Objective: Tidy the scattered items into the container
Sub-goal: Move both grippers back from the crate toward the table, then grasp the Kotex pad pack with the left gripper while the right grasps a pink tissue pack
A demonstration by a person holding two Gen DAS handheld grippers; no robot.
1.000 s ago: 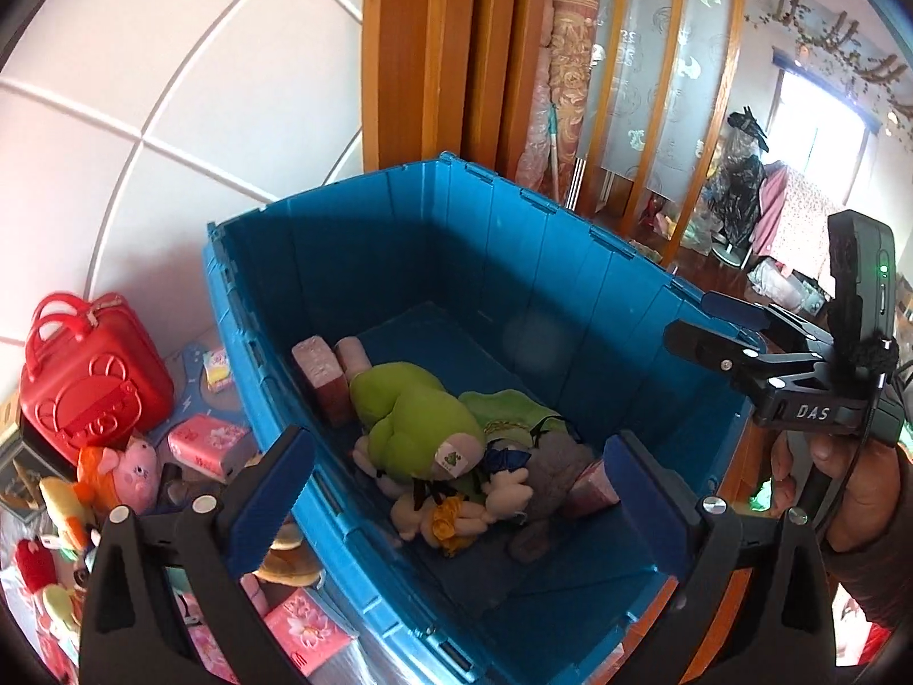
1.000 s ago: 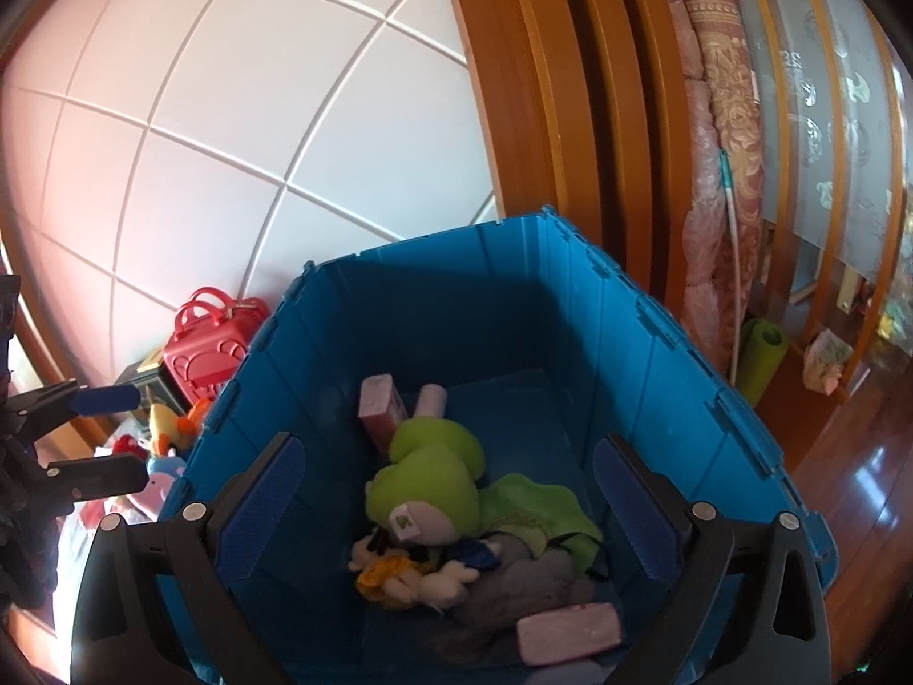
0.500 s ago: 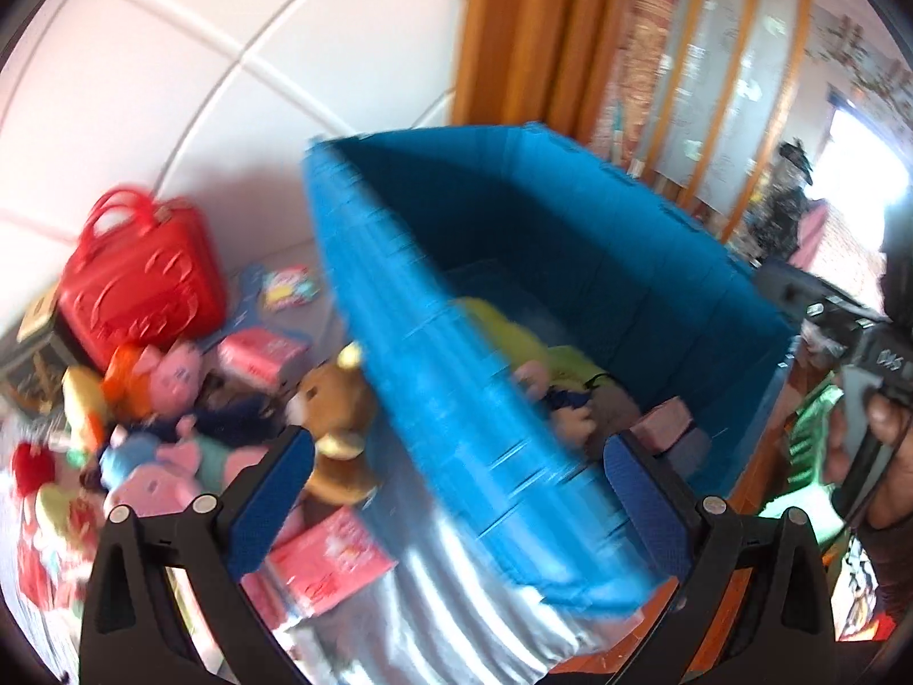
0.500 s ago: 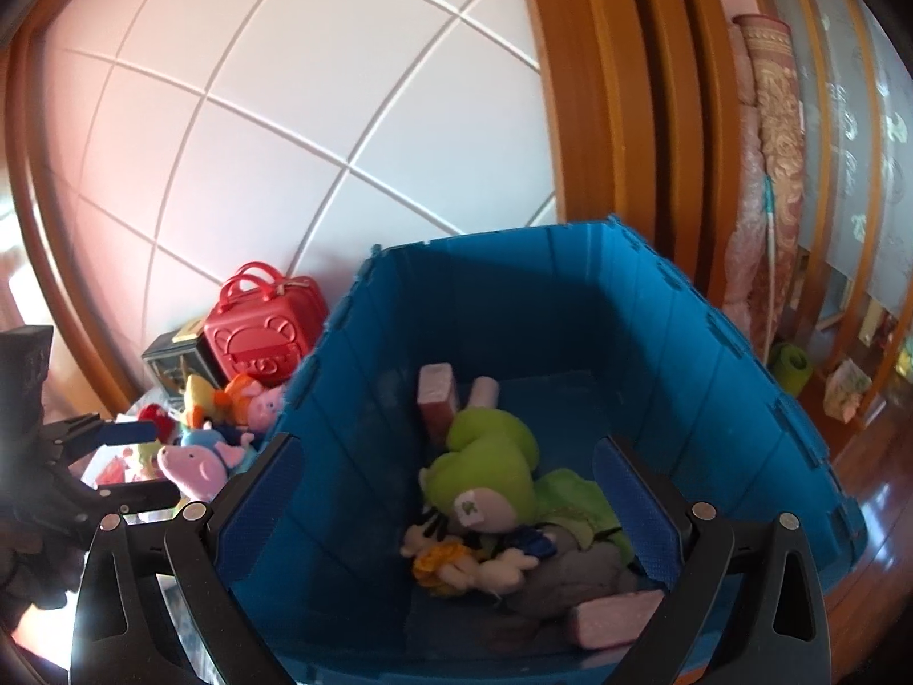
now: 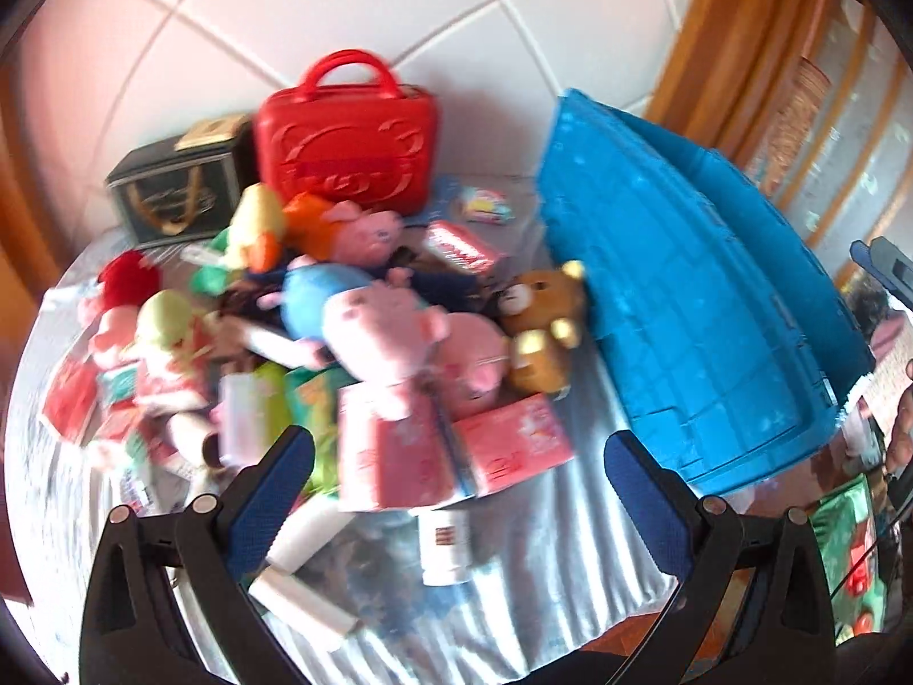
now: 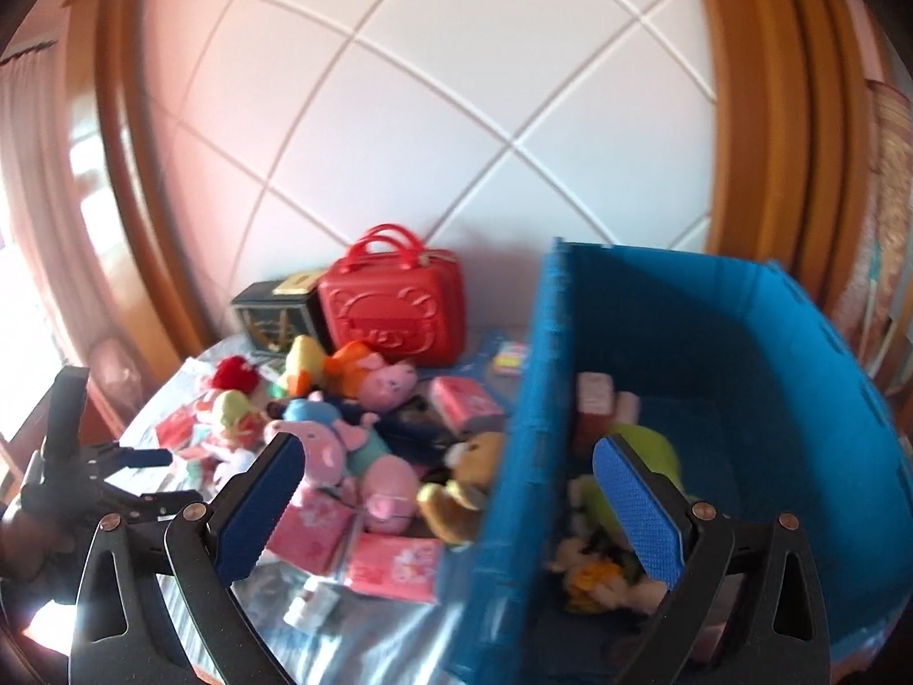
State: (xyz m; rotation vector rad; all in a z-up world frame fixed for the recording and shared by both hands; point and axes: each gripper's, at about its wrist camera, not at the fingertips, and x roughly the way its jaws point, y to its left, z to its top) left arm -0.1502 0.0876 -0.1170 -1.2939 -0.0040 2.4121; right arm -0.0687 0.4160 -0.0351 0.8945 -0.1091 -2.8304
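Both jaws gape, empty, above toy pile (image 5: 365, 331).

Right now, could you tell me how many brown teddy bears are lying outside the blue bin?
1: the brown teddy bear lies against the blue bin's outer wall, beside the pink plush pile. Others may be buried.

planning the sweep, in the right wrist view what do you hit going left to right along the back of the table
black box → red case → small colourful packet → blue bin
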